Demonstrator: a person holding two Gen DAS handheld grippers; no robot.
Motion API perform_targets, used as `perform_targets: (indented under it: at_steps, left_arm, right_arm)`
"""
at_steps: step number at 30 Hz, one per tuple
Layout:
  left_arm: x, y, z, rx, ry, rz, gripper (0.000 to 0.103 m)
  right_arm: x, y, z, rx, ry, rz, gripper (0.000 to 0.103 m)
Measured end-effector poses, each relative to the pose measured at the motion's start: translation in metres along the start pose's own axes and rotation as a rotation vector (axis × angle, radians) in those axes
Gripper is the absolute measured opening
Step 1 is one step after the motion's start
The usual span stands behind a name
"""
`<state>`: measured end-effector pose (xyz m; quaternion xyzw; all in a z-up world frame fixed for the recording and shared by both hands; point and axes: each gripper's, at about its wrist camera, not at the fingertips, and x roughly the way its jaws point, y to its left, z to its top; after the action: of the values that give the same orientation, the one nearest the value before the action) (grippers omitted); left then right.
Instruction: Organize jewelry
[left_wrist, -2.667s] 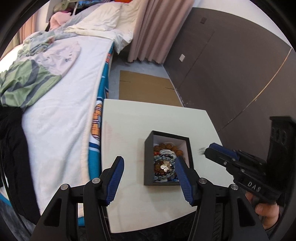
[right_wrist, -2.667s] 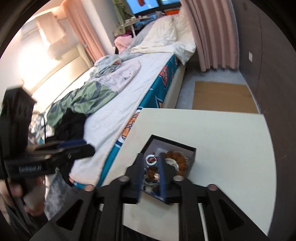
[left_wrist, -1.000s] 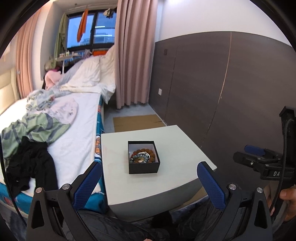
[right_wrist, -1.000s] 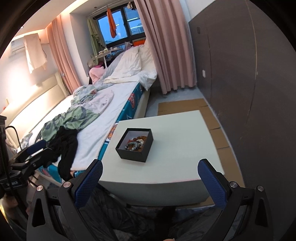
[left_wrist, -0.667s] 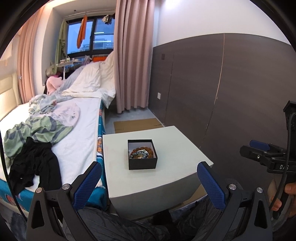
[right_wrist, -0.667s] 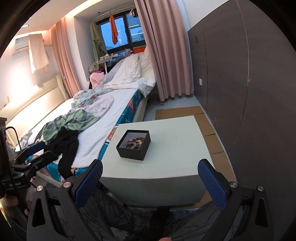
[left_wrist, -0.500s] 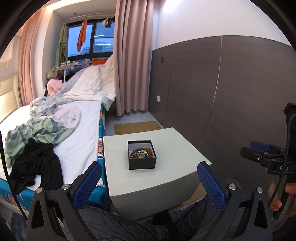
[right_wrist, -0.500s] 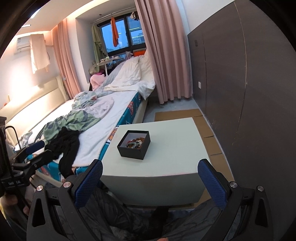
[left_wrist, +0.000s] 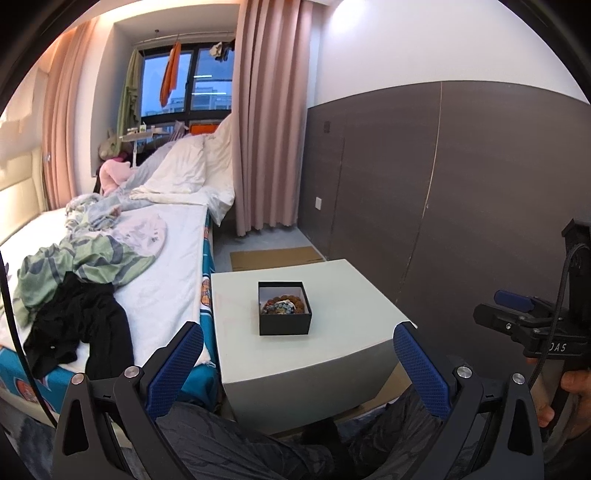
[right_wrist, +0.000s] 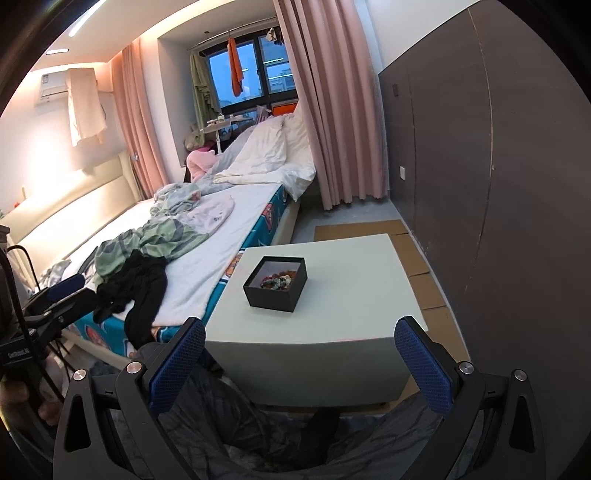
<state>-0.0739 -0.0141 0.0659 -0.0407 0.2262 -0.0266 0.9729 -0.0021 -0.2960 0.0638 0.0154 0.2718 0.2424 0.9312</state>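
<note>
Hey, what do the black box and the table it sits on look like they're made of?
The black box looks like matte cardboard: thin straight walls, no shine, pale lining inside. The table looks like a smooth pale laminate or painted board, with an even, seamless surface and faint sheen; which of the two cannot be told from here.

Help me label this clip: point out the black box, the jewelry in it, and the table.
black box (left_wrist: 284, 323): left wrist view, front wall.
jewelry (left_wrist: 282, 307): left wrist view, bead pile inside.
table (right_wrist: 354, 295): right wrist view, bare top.
</note>
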Motion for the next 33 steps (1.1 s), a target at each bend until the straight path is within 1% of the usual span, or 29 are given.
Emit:
perform_targets:
  at_steps: [6, 20, 33]
  left_arm:
    - [-0.005, 0.002, -0.001, 0.009, -0.015, 0.022, 0.102]
    - [-0.010, 0.003, -0.002, 0.015, -0.022, 0.036, 0.102]
    - [-0.014, -0.001, -0.004, 0.031, -0.021, 0.025, 0.102]
  right_arm:
    - [0.000, 0.003, -0.002, -0.007, 0.002, -0.004, 0.103]
    - [0.006, 0.008, -0.001, -0.013, 0.017, 0.004, 0.103]
    - [0.007, 0.010, -0.004, -0.012, 0.022, 0.001, 0.103]
